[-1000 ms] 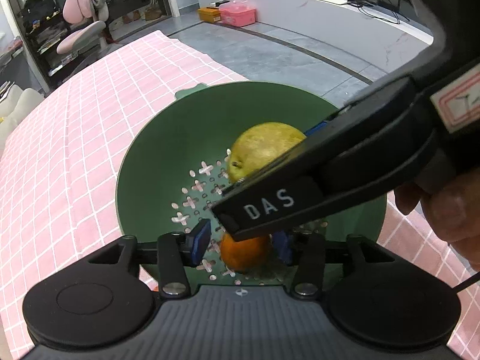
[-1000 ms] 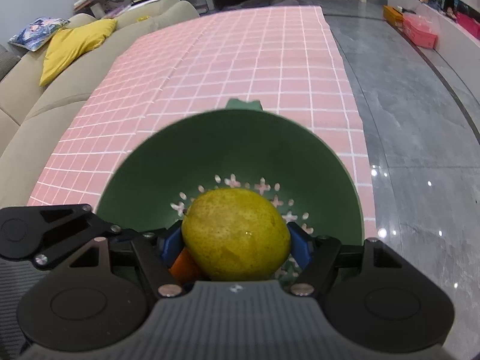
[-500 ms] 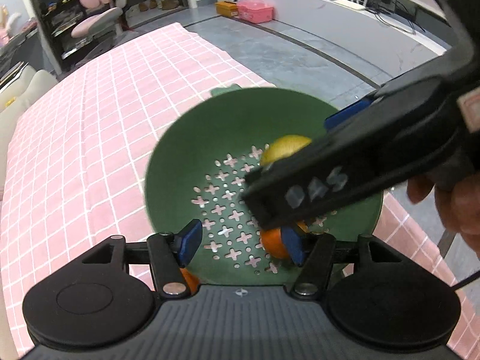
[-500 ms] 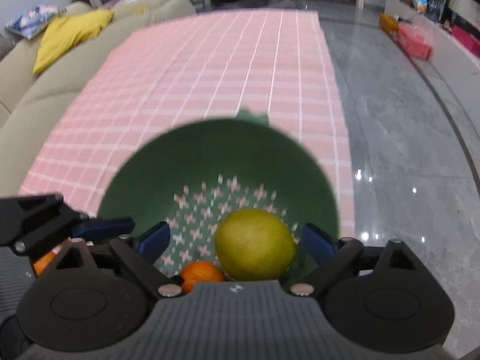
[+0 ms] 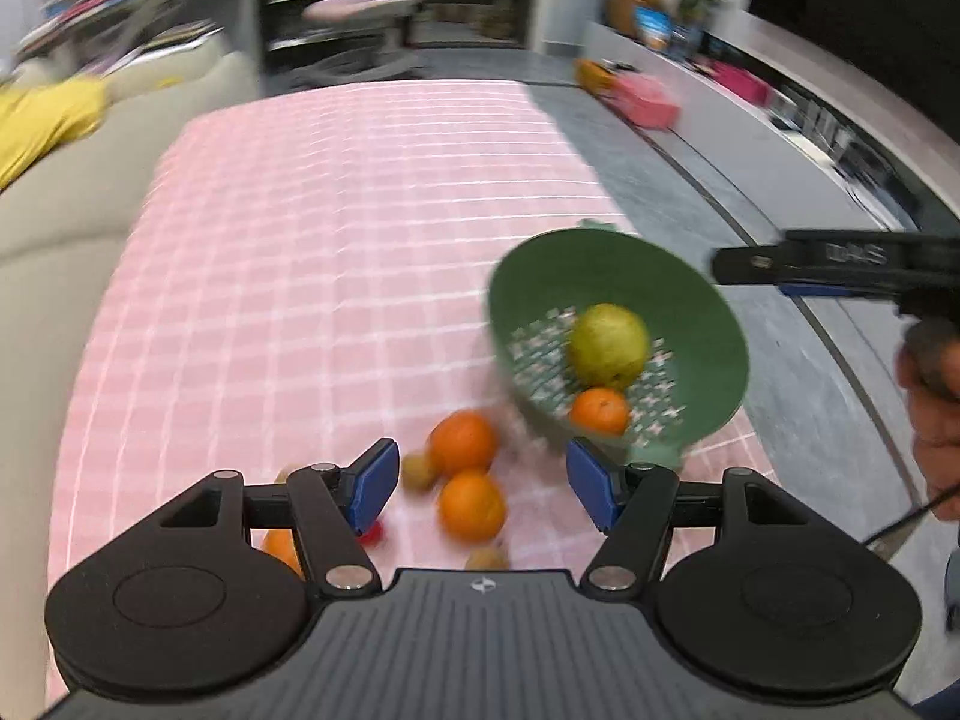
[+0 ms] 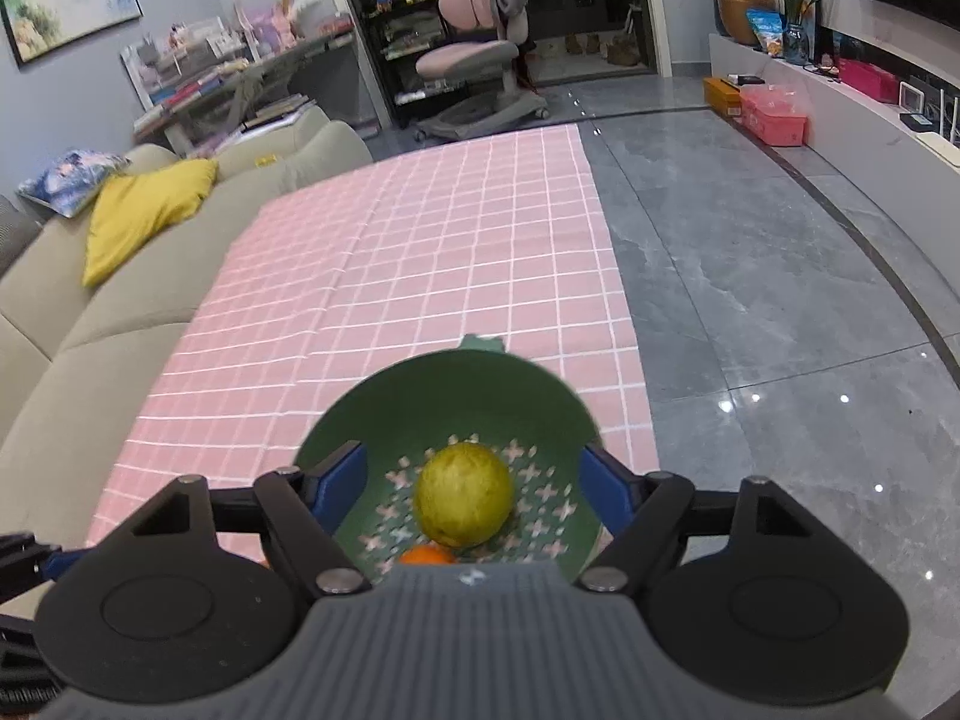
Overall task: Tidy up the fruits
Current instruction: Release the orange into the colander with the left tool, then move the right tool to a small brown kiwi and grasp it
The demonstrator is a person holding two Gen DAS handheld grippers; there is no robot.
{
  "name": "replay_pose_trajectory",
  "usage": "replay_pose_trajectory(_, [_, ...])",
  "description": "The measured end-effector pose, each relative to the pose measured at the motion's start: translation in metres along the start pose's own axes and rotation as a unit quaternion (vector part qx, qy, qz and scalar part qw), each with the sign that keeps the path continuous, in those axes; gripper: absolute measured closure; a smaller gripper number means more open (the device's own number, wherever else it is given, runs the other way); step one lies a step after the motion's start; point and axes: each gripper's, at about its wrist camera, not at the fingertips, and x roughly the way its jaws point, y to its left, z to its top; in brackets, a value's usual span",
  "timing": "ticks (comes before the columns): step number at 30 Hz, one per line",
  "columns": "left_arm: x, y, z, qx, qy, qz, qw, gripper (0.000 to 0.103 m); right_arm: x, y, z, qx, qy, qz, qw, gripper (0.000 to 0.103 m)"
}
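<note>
A green colander (image 5: 690,288) (image 6: 420,396) stands on the pink checked tablecloth near its right edge. A yellow-green pear (image 5: 609,343) (image 6: 463,495) and a small orange (image 5: 599,411) (image 6: 427,555) lie in it. My left gripper (image 5: 483,483) is open and empty, above two loose oranges (image 5: 463,443) (image 5: 471,505) and small brown fruits (image 5: 418,470) on the cloth, left of the colander. My right gripper (image 6: 471,489) is open and empty above the colander; it also shows in the left wrist view (image 5: 840,267).
The pink tablecloth (image 6: 420,252) stretches ahead. A beige sofa (image 6: 90,324) with a yellow cushion (image 6: 144,210) runs along its left. Grey floor (image 6: 750,276) lies beyond the right edge. Another orange (image 5: 282,546) and a red item (image 5: 372,533) lie by my left finger.
My right gripper opened and let the pear drop into the colander, then rose. My left gripper let go of the small orange, opened, and drew back to the left.
</note>
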Motion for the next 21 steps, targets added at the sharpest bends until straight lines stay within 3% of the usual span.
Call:
replay_pose_trajectory(6, [-0.021, 0.033, -0.044, -0.012, -0.003, 0.027, 0.9995, 0.027, -0.041, 0.026, -0.039, -0.028, -0.032, 0.016, 0.999, 0.029])
replay_pose_trajectory(10, [-0.025, 0.059, -0.068, -0.041, 0.006, 0.031, 0.9986, 0.027, -0.054, 0.047, -0.075, -0.024, -0.028, 0.027, 0.999, 0.029])
replay_pose_trajectory(15, [-0.024, 0.075, -0.099, -0.066, 0.011, 0.035, 0.9972, 0.027, -0.036, 0.079, -0.119, -0.031, 0.008, 0.033, 0.999, 0.032])
replay_pose_trajectory(21, [-0.015, 0.092, -0.11, -0.108, 0.021, 0.031, 0.9935, 0.027, -0.008, 0.125, -0.154, -0.135, 0.032, 0.034, 0.99, 0.039])
